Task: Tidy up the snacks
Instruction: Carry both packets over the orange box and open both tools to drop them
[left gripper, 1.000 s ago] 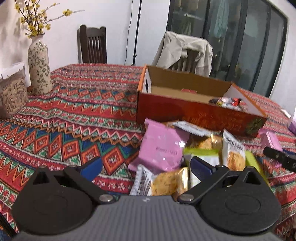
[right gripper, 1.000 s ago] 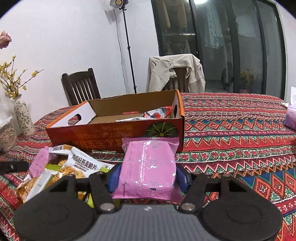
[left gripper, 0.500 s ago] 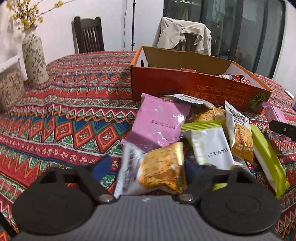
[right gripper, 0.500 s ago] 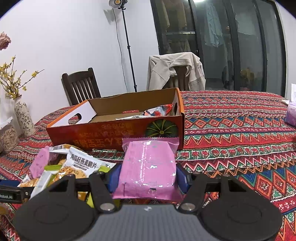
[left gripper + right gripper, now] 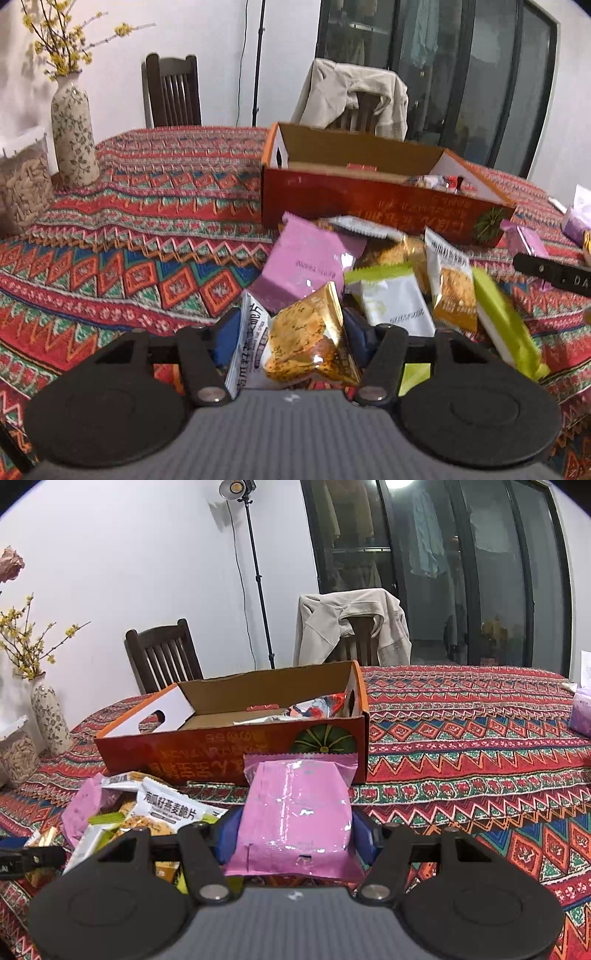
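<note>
Cardboard, printed orange-red outside and plain brown inside, makes up the open box (image 5: 369,199) on the patterned tablecloth (image 5: 147,240), and a few wrapped snacks (image 5: 436,181) lie heaped at its right end while the rest of its floor shows bare. Just in front of the box sits a loose pile of snack packets (image 5: 399,273) in pink, white, green and gold. The left gripper (image 5: 291,332) is clenched on a gold crisp packet (image 5: 310,343) with a white end, lifted at the near edge of that pile. The right gripper (image 5: 295,830) is clamped on a pink packet (image 5: 295,812), held upright in front of the box's long wall, close to the pumpkin picture (image 5: 325,740) at its corner. At the far left of the table stand a flowered vase (image 5: 74,136) with yellow blossom twigs and, beside it, a clear tub of pale seeds (image 5: 22,184). A beige jacket (image 5: 354,627) hangs over a chair behind the box.
</note>
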